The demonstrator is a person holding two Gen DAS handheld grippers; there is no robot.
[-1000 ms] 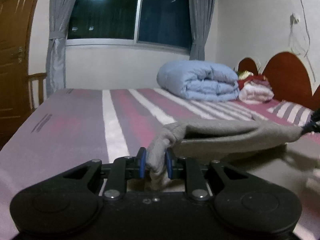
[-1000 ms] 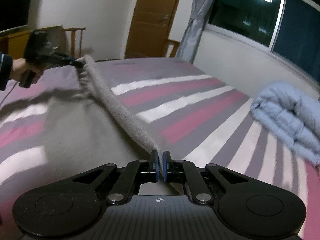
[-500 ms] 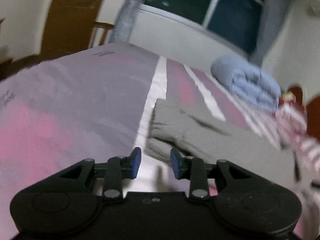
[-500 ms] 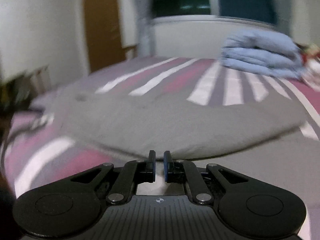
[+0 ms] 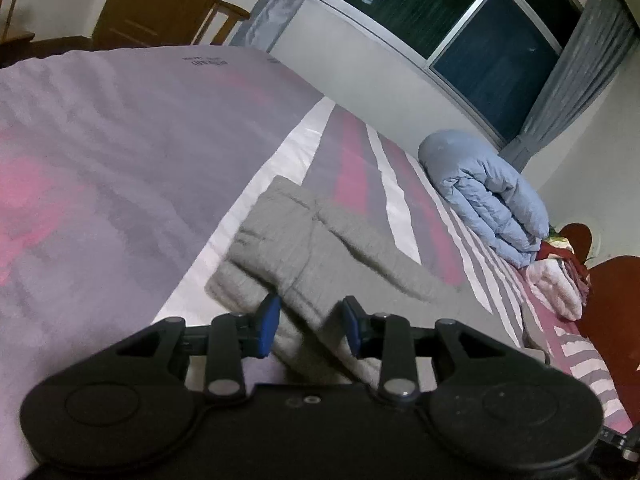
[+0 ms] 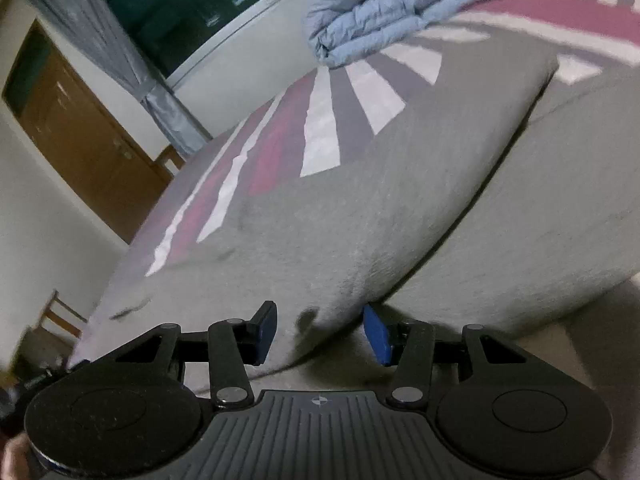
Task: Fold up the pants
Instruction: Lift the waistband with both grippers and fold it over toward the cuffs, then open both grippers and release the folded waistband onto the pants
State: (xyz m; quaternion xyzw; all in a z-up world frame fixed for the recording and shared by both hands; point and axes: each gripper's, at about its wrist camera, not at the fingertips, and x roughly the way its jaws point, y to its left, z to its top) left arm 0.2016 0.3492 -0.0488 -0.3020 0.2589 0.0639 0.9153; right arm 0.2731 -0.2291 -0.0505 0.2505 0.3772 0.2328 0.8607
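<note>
Grey fleece pants (image 5: pixel 320 248), folded over once, lying flat on the striped bedsheet, waistband end rumpled

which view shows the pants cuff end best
The left wrist view: the pants cuff end lies in full outline on the bed, just past the left gripper. The right wrist view shows only a blurred broad grey stretch, no cuffs.

Striped bed (image 5: pixel 120 152) — grey pants (image 5: pixel 320 248), blue duvet (image 5: pixel 488 196) on top
</note>
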